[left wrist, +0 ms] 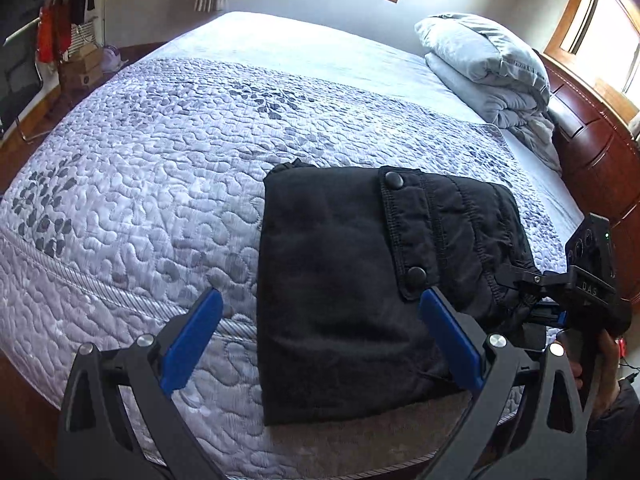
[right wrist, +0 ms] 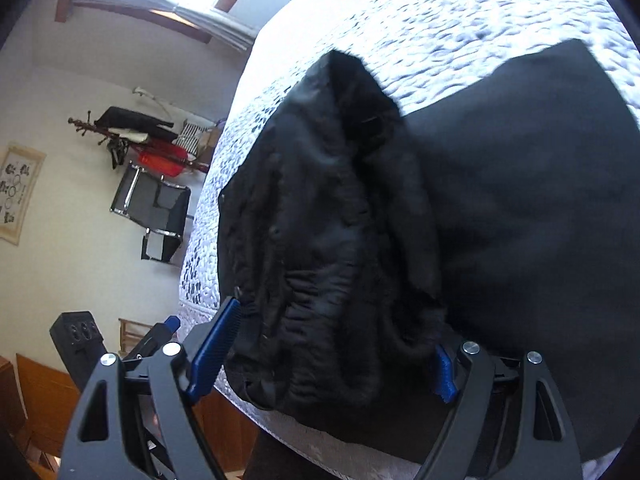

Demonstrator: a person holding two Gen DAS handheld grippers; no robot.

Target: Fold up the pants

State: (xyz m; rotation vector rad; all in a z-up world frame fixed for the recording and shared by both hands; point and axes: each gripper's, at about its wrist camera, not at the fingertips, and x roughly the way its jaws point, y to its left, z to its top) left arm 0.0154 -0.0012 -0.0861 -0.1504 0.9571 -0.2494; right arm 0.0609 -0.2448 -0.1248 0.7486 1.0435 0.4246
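Black pants lie folded into a thick square on the bed, close to its near edge. One flap with two round snaps sits on top of the fold. No boxes or baskets can be seen clearly, so nothing is held inside anything.

Covering the bed is a pale purple quilt with bumpy stitching and darker leaf shapes. Farther back, a folded light blue blanket is piled by the brown wooden headboard. Bright windows with wooden frames shine behind it. Off to one side, clothes hang on a rack, with something red among them, and a black chair stands by the wall. A picture hangs on that wall.

Up above the pants, the left gripper has its blue fingers spread very wide. One finger is over the quilt and the other is over the pants. Nothing is pinched between them.

At the right edge of the pants, the right gripper is held by a hand. Its jaws are wide too. The bunched, wrinkly waist part of the pants sits between its blue fingers. The cloth hides part of the far finger, so I cannot tell if the fingers are squeezing it.
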